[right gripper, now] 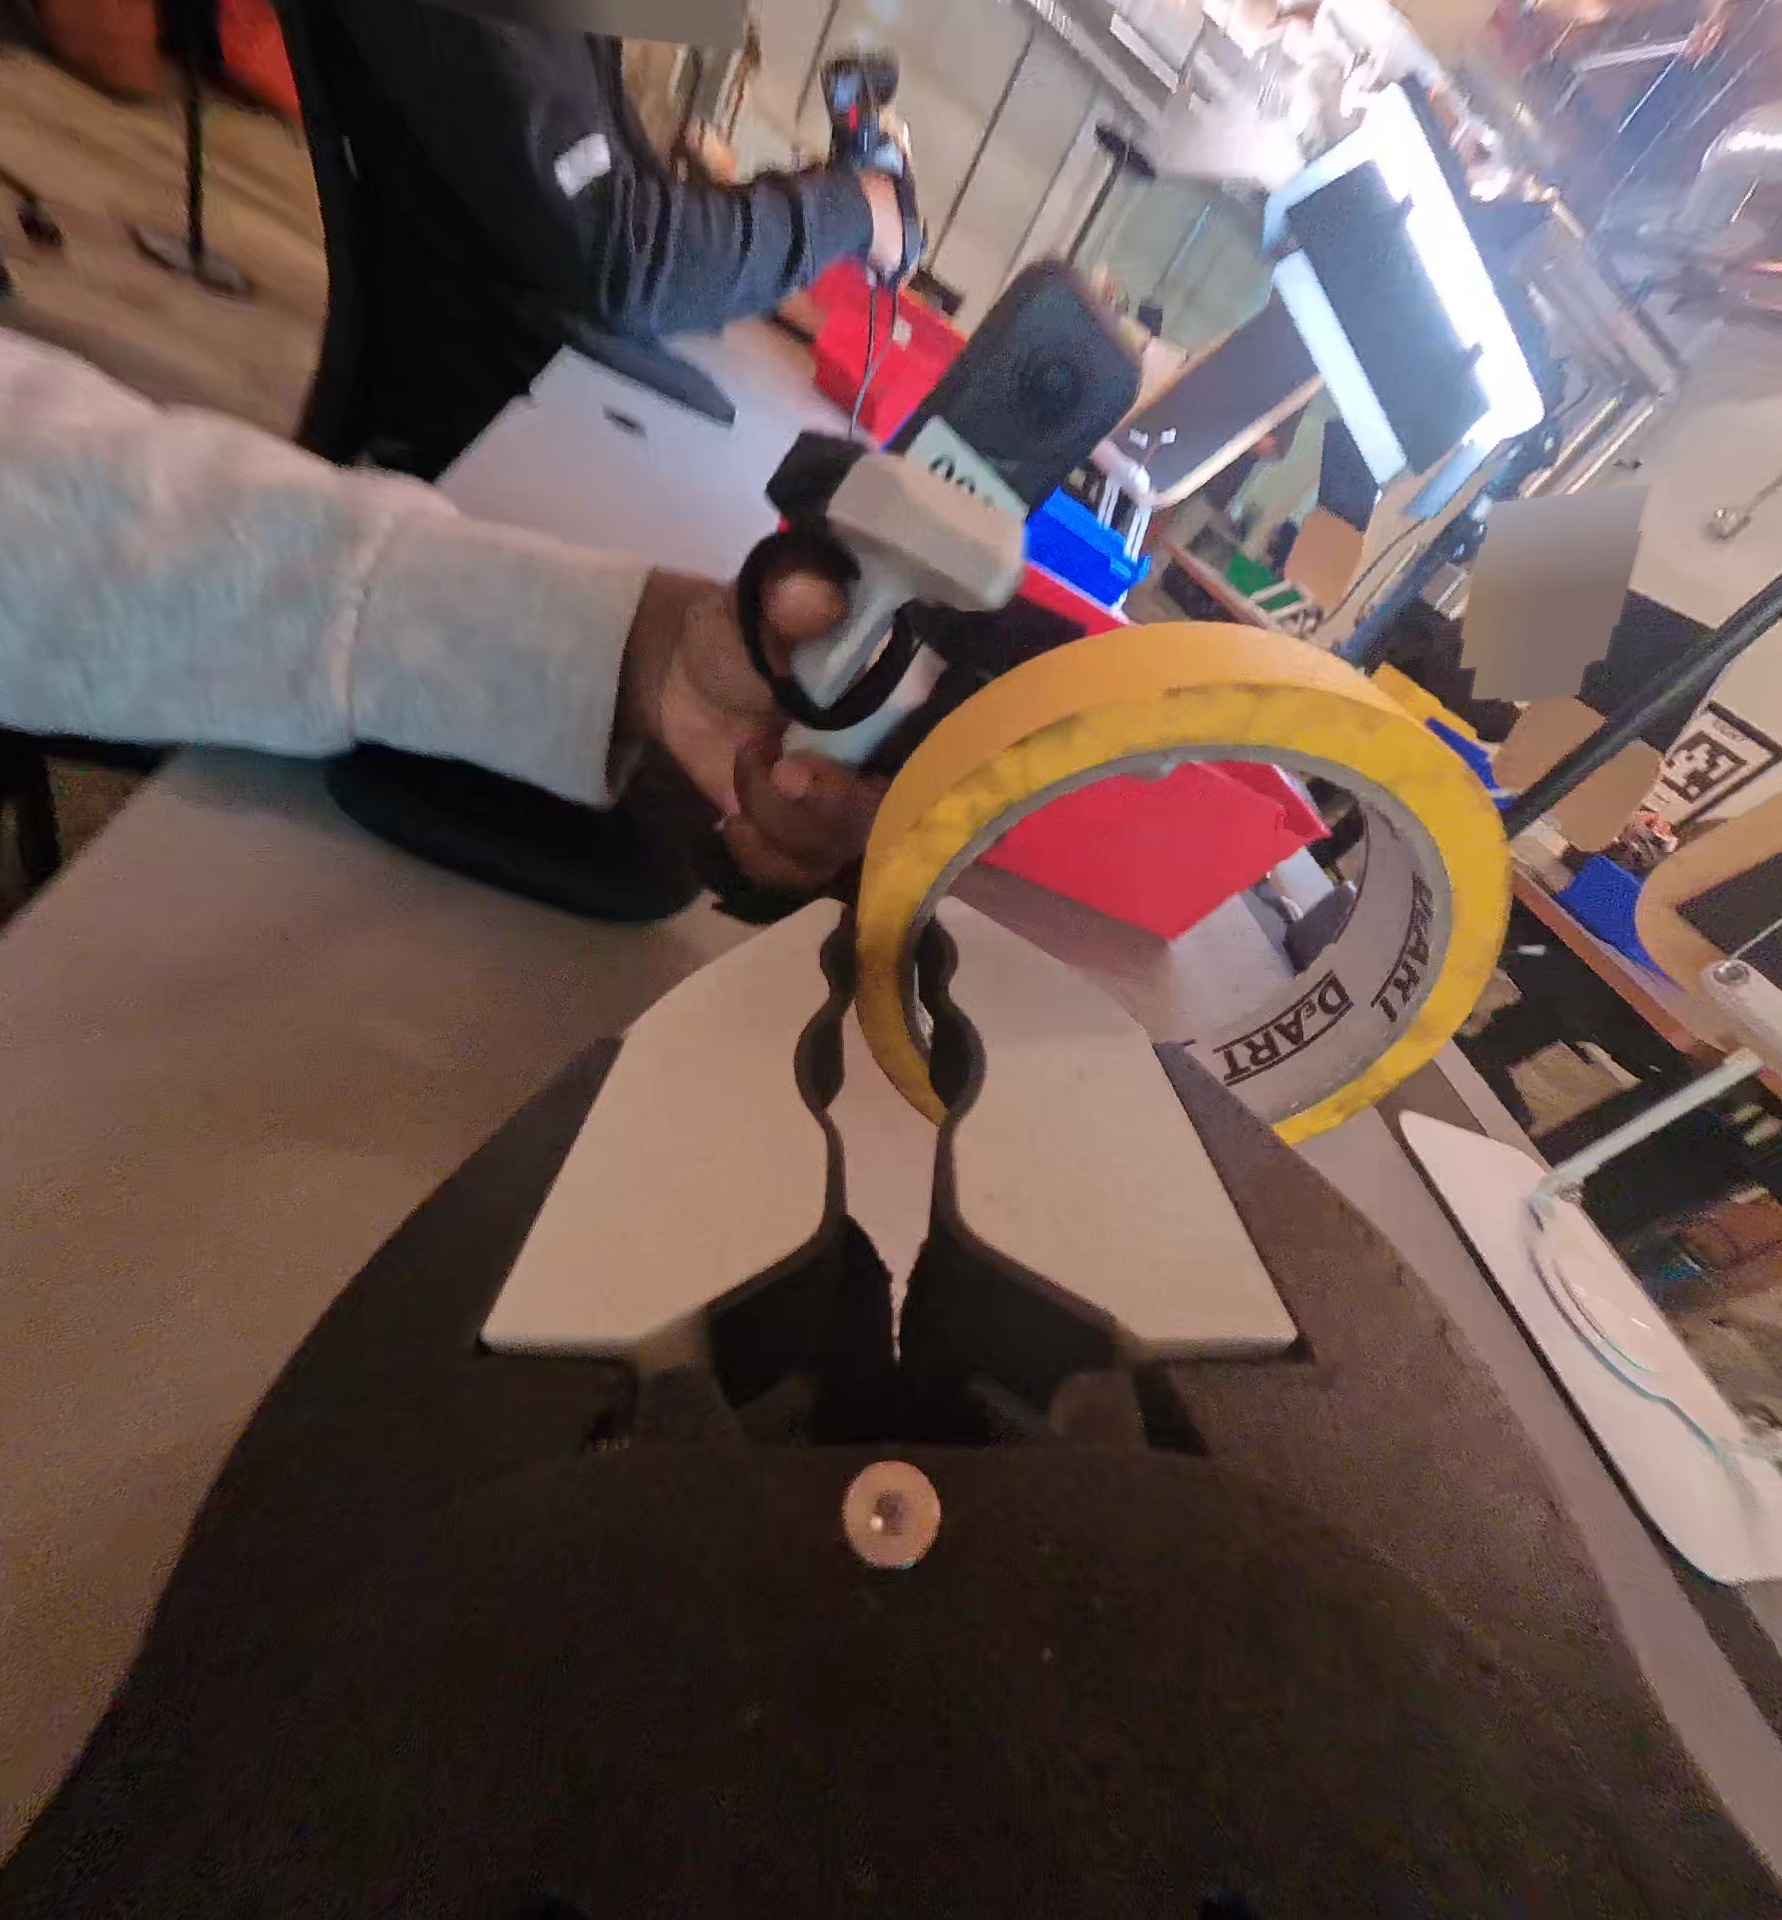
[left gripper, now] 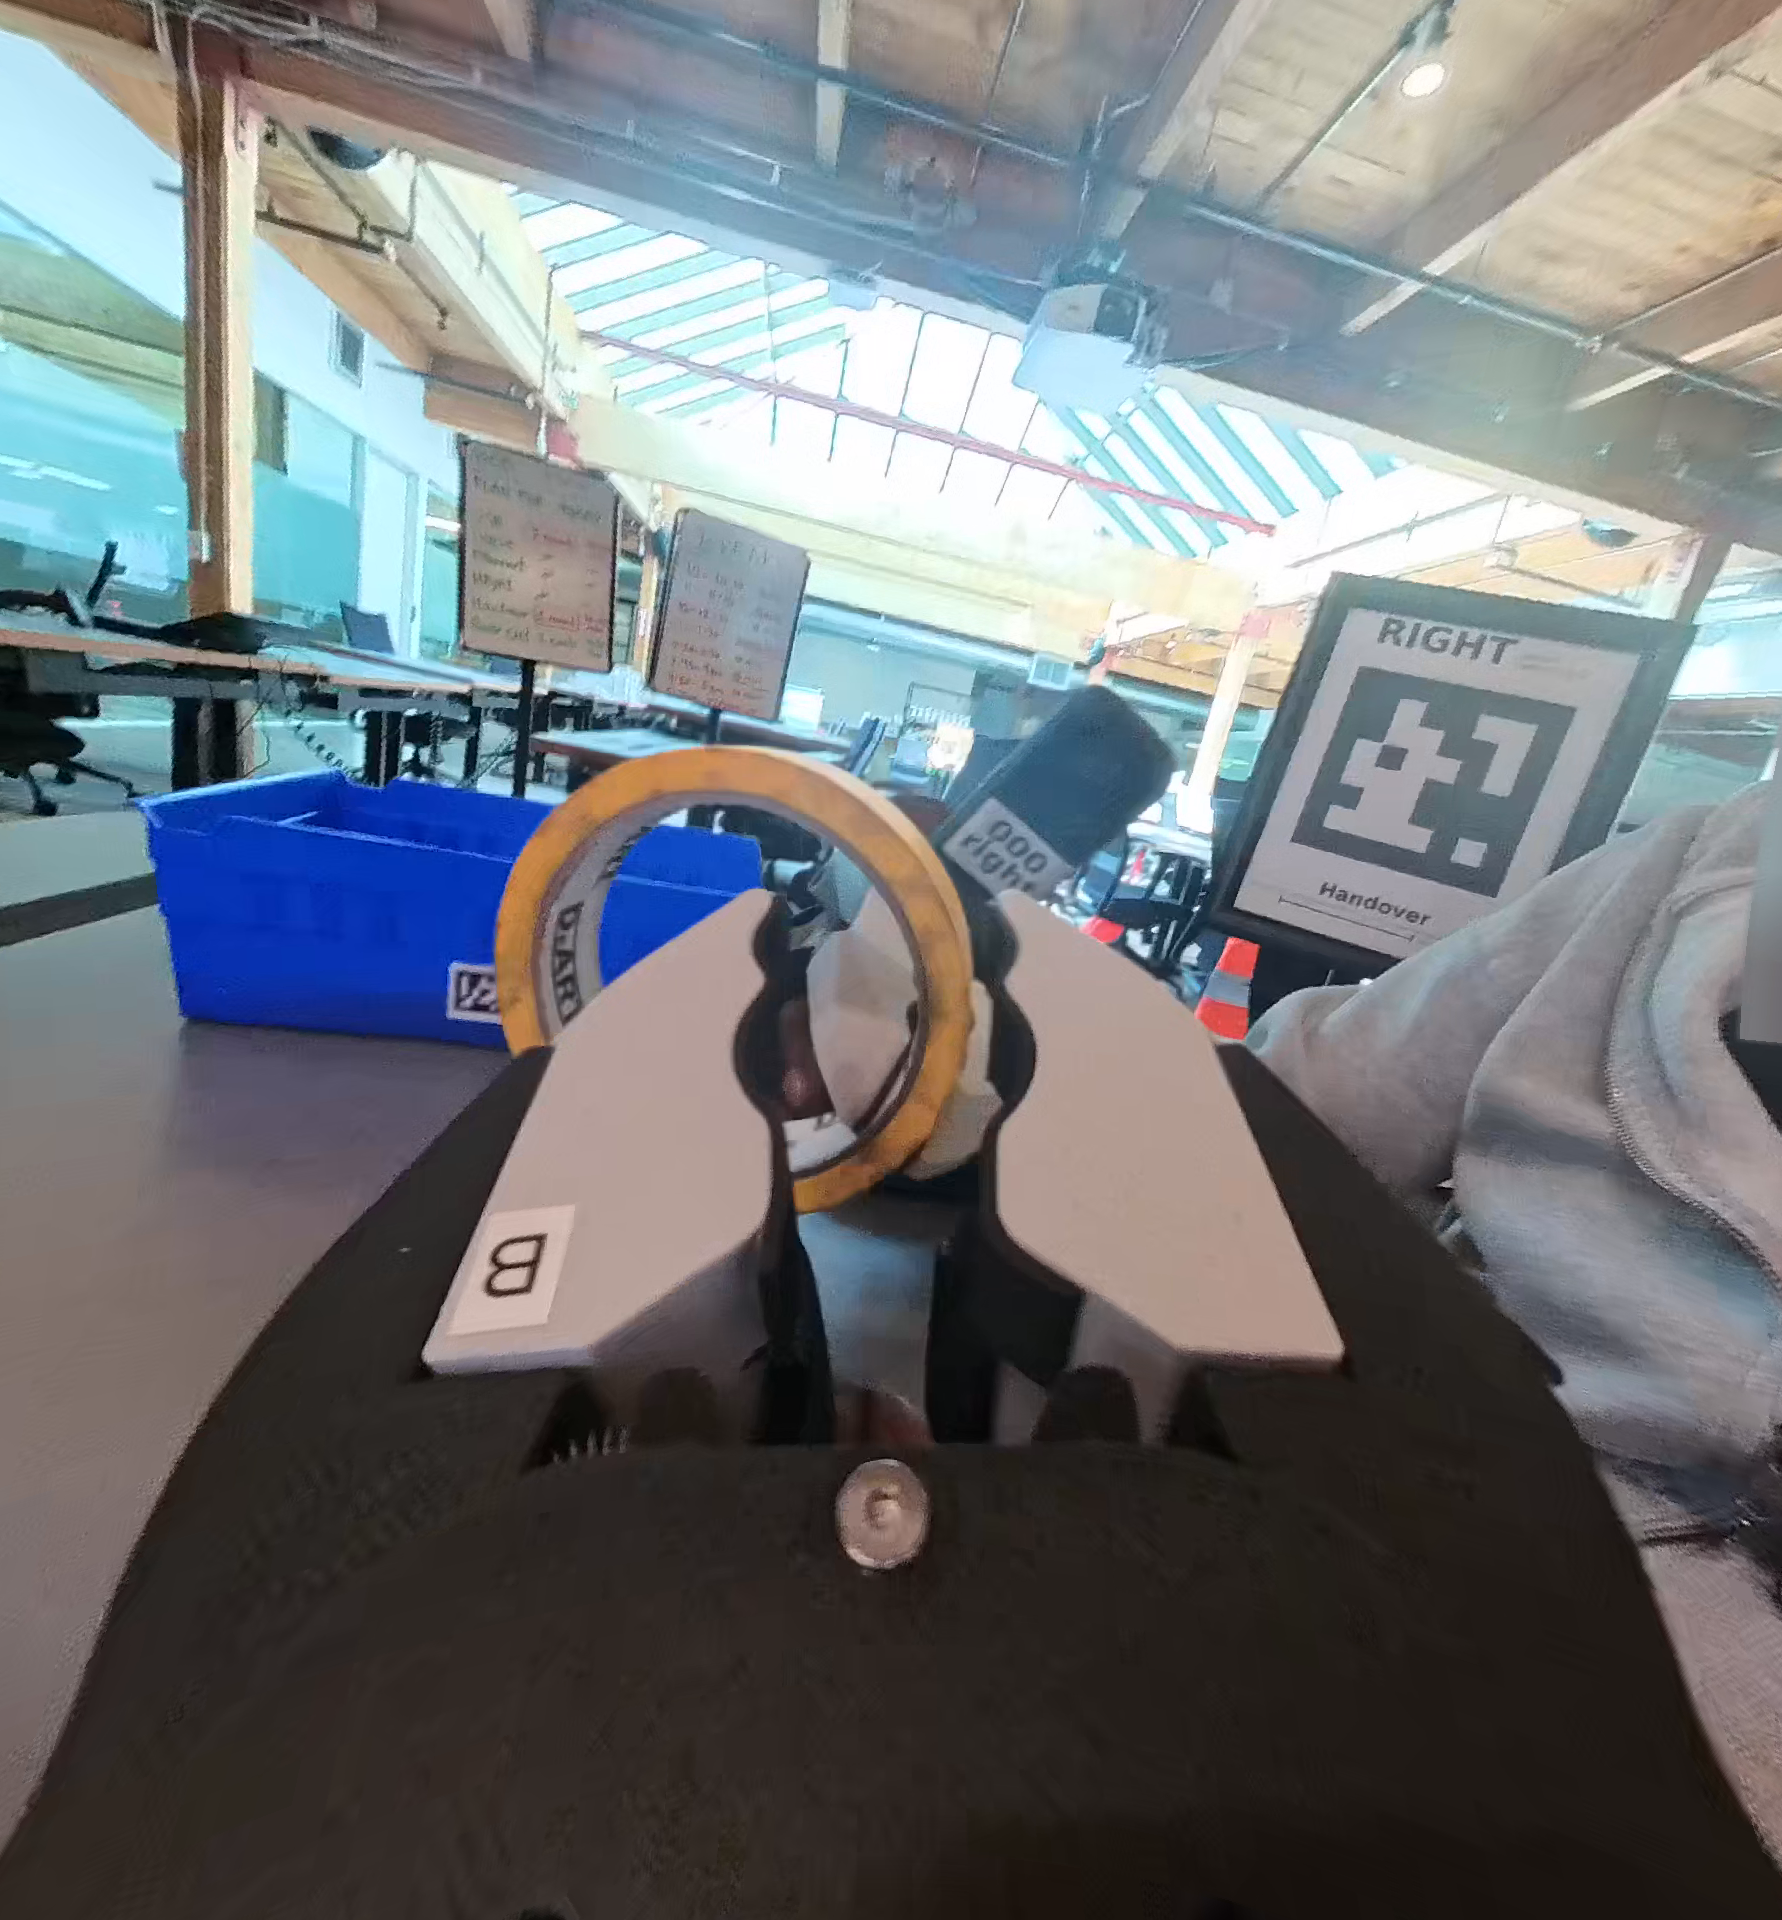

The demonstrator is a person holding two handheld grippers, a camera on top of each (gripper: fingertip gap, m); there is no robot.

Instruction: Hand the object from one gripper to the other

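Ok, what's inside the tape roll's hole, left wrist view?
The right gripper, clamping the tape roll wall, and blue bin. A left gripper finger covers the lower left.

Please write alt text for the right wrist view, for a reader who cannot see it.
The right gripper pinches the rim of a yellow tape roll above a grey table. Behind it, a hand holds the other gripper; a red bin shows through the roll.

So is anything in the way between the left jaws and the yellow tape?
No, nothing visible is in the way. The yellow tape roll is right at the left gripper's open jaws. Only the right gripper is there, shut on the roll.
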